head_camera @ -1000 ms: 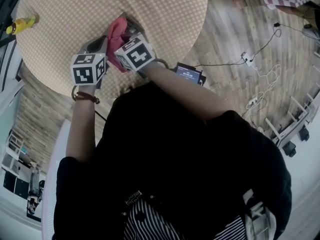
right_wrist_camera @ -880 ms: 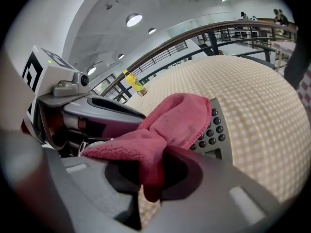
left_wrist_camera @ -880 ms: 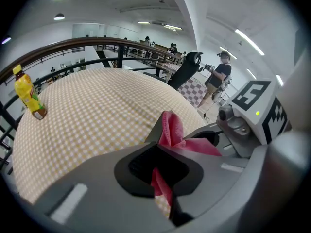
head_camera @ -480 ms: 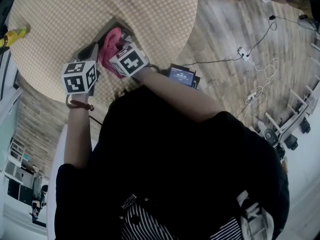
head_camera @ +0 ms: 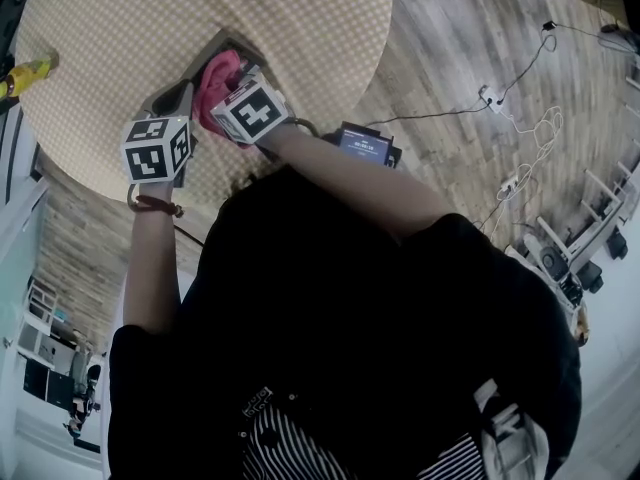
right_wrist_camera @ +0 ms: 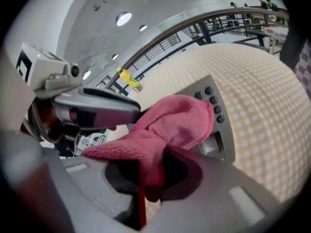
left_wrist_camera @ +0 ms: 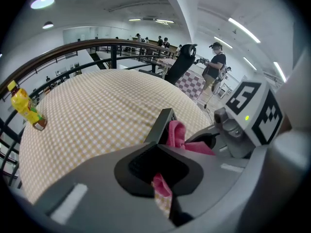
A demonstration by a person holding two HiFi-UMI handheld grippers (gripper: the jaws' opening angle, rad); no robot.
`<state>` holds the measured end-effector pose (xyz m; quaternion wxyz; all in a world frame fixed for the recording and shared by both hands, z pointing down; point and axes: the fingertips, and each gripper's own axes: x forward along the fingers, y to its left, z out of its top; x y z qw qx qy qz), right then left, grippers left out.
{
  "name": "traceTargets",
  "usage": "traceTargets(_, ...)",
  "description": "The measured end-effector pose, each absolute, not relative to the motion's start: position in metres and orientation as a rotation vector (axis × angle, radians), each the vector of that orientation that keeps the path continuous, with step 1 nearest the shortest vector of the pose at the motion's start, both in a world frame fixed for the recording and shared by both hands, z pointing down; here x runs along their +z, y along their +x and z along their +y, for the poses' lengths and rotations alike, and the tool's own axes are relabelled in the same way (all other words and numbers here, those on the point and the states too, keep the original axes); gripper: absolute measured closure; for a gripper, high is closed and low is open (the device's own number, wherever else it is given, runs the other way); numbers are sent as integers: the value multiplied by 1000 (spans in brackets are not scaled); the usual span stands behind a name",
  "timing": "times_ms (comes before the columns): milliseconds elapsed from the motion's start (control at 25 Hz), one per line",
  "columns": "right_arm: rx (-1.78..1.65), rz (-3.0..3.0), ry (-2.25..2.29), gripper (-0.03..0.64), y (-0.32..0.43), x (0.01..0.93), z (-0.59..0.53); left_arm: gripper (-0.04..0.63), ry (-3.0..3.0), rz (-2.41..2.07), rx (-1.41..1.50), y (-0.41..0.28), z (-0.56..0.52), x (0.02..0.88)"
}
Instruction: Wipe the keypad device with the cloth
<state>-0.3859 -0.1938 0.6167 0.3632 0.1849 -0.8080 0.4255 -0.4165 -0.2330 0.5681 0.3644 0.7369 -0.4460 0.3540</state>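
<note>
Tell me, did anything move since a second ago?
Hardly anything. The left claw and right claw slid slightly left in the head view, but so did the table, so that's mostly the camera. The pink cloth looks a bit more bunched. The right claw still grips it on the keypad device, and the left claw still holds the device's end.

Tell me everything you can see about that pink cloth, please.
The cloth is pink and looks soft and nubbly, like terry or microfibre. It is bunched into loose folds rather than spread flat. One end is pinched between the fingers of the right gripper. The rest drapes forward onto the grey keypad device, covering part of its face beside a row of dark round buttons.
</note>
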Motion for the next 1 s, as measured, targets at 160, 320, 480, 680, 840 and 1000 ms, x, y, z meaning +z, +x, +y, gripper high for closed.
traceTargets(160, 1119, -2139, 483, 551, -394, 601, -202, 595, 1901, -1132, 916, -412, -231, 570)
traceTargets(320, 1066, -2180, 494, 552, -393, 611, -195, 595, 1916, -1123, 940, -415, -231, 570)
traceTargets(480, 1113, -2131, 496, 552, -382, 632, -178, 595, 1912, -1114, 929, -415, -231, 569)
traceTargets(680, 1125, -2066, 468, 552, -373, 645, -171, 595, 1933, -1100, 978, -413, -231, 572)
traceTargets(840, 1086, -2086, 470, 552, -380, 632, -177, 594, 1940, -1091, 992, -412, -230, 570)
traceTargets(1000, 1084, -2137, 471, 552, -390, 616, -188, 595, 1943, -1085, 995, -411, -229, 571)
